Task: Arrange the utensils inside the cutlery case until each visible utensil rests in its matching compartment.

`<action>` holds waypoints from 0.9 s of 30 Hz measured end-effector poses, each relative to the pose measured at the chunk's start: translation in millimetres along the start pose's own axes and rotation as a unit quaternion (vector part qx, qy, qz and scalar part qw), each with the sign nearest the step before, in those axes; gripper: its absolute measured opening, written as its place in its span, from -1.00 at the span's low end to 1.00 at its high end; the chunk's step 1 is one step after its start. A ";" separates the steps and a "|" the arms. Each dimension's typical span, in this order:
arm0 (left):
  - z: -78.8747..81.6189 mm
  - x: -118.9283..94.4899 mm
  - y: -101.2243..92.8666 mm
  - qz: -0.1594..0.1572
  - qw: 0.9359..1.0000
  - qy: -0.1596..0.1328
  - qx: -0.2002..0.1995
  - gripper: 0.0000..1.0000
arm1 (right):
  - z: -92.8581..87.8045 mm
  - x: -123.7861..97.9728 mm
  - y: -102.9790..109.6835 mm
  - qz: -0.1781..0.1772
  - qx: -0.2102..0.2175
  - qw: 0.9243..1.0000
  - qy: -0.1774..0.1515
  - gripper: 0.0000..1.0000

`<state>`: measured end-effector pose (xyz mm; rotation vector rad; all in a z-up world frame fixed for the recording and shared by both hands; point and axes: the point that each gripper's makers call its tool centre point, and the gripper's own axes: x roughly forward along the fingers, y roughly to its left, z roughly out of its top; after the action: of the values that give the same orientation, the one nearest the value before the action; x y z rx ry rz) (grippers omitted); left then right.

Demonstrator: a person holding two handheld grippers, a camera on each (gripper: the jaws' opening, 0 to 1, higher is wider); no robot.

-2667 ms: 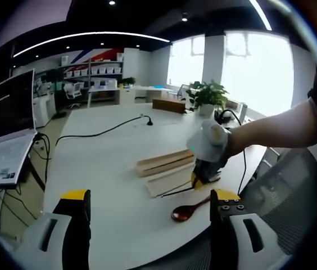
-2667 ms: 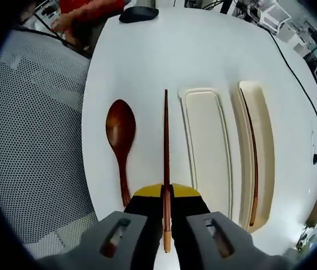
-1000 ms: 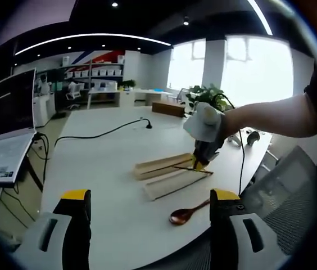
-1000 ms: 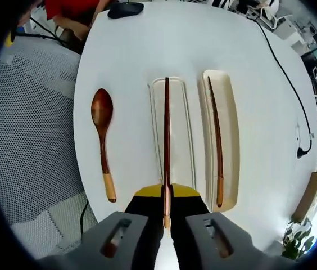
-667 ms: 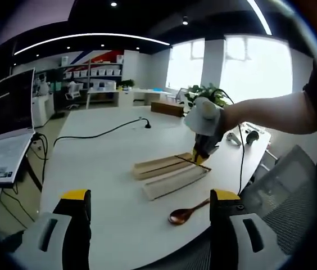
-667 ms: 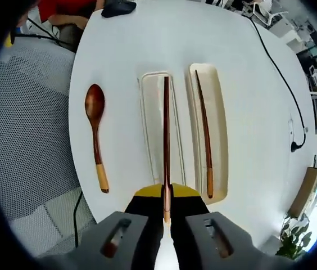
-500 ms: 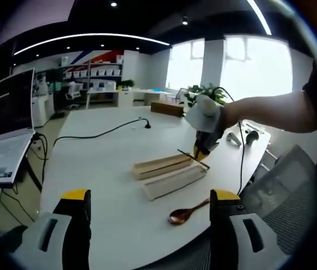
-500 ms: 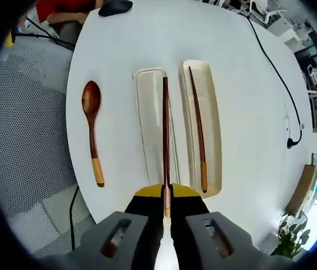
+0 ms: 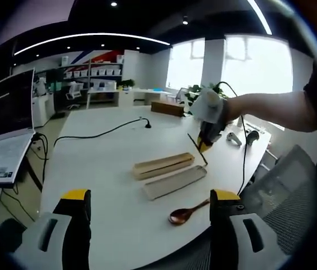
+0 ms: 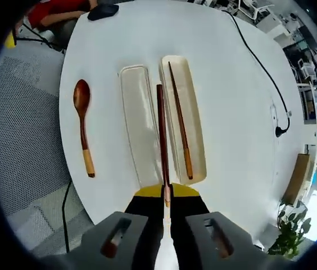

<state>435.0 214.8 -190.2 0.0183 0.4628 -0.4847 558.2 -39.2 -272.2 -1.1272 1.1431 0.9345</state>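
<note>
Compared with a moment ago, we are lifting the right hand-held gripper (image 10: 164, 198), clenched on a chopstick (image 10: 162, 140), higher above the case (image 10: 195, 112) toward its mate (image 10: 180, 129).

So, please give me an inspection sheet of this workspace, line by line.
Surface: white table, rounded edge.
Job's things: cutlery case half holding one chopstick; second case half beside it, nothing seen inside; wooden spoon on the table outside the case; second chopstick held above the case.
Clutter: dark mouse-like object, laptop, wooden box.
Grippers: right hand-held gripper shut on the second chopstick; left hand-held gripper open, holding nothing.
Cables: black cable across the table.
Surroundings: mesh chair, plant, office shelves.
</note>
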 end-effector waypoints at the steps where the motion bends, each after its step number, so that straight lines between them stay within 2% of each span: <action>1: 0.3 -0.1 0.0 0.000 1.000 -0.001 0.000 0.80 | -0.8 -1.1 -1.8 -0.001 0.005 1.000 -0.003 -1.00; 7: -0.6 0.9 -0.4 0.000 1.000 0.003 0.004 0.80 | -7.2 -13.8 -21.5 -0.025 0.007 1.000 -0.003 -1.00; 8: -0.5 1.0 -0.2 0.000 1.000 0.003 0.002 0.80 | -5.3 -12.7 -20.0 -0.022 0.008 1.000 -0.001 -1.00; 10: -0.3 1.4 -0.7 -0.002 1.000 0.002 0.002 0.80 | -5.7 -6.5 -14.6 -0.012 -0.020 1.000 0.006 -1.00; 11: -1.5 1.7 -1.4 -0.003 1.000 0.005 0.001 0.80 | -6.9 -5.4 -15.7 -0.012 -0.011 1.000 0.008 -1.00; 13: -4.0 2.0 -2.1 -0.004 1.000 0.011 0.002 0.80 | -0.8 -2.7 -13.0 -0.006 -0.007 1.000 -0.013 -1.00; 15: -2.7 1.3 -1.5 -0.002 1.000 0.007 0.002 0.80 | 9.5 4.1 0.5 0.026 -0.021 0.999 -0.040 -1.00; 16: -2.2 1.2 -0.7 -0.001 1.000 0.005 -0.003 0.80 | 16.2 8.1 -0.4 0.022 -0.019 0.998 -0.059 -1.00; 17: -2.1 1.6 0.0 -0.001 1.000 0.004 -0.007 0.80 | 22.4 16.9 1.6 0.034 0.005 0.996 -0.081 -1.00; 19: -3.4 3.3 -0.2 -0.001 1.000 0.010 -0.004 0.80 | 26.3 28.5 10.0 0.062 0.033 0.993 -0.090 -1.00; 20: -5.3 3.5 -1.2 -0.002 1.000 0.016 0.004 0.80 | 31.3 35.3 13.4 0.071 0.028 0.992 -0.099 -1.00; 23: -6.3 3.0 -0.9 -0.001 1.000 0.017 0.001 0.80 | 41.3 48.6 14.0 0.075 0.040 0.990 -0.115 -0.93; 27: -7.9 2.9 0.3 0.002 1.000 0.021 0.002 0.80 | 50.5 64.4 18.5 0.088 0.037 0.989 -0.113 -0.92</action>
<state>434.1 214.7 -198.6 0.0326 0.5034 -0.4817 562.6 14.2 -336.7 -0.8472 1.0933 1.1168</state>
